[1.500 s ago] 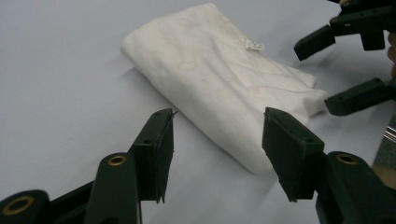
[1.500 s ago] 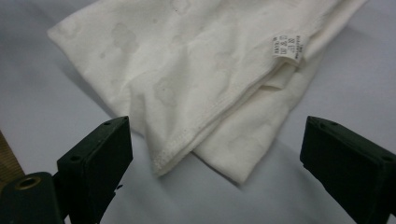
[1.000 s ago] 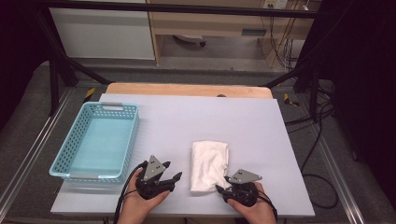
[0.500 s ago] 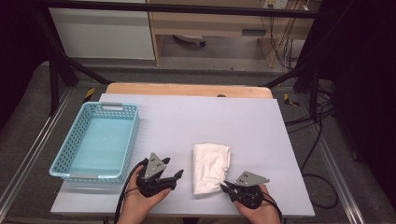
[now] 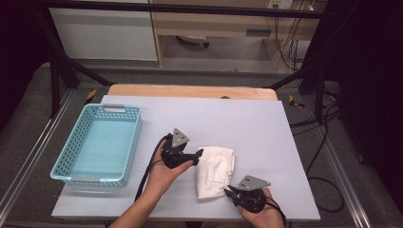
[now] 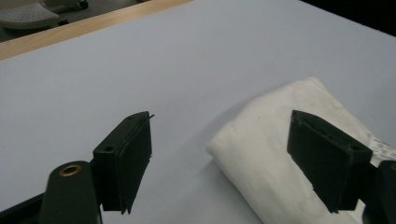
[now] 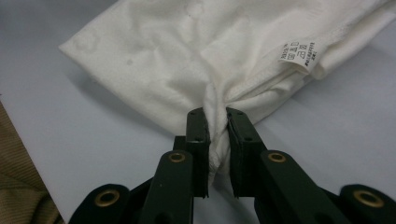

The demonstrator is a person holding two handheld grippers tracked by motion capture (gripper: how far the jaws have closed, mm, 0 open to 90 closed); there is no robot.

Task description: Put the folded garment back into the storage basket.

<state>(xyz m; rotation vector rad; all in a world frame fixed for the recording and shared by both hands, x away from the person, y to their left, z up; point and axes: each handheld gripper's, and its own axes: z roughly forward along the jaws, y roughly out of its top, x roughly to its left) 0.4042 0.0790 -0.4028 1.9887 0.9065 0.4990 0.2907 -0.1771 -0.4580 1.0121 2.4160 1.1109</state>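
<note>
Pale grey worktop [image 5: 266, 123]: right hand-held gripper [image 5: 231, 192] now clamps folded white cloth [image 5: 216, 168] at 5 o'clock corner; left hand-held gripper [image 5: 198, 154], jaws just widened (nothing held), moved to cloth's 10 o'clock edge, likely second grasp.

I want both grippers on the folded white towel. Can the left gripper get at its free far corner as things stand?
Probably yes. The left gripper, whose jaws have just been opening, stands open beside the towel with bare table around it; the right gripper pinches the near edge only.
</note>
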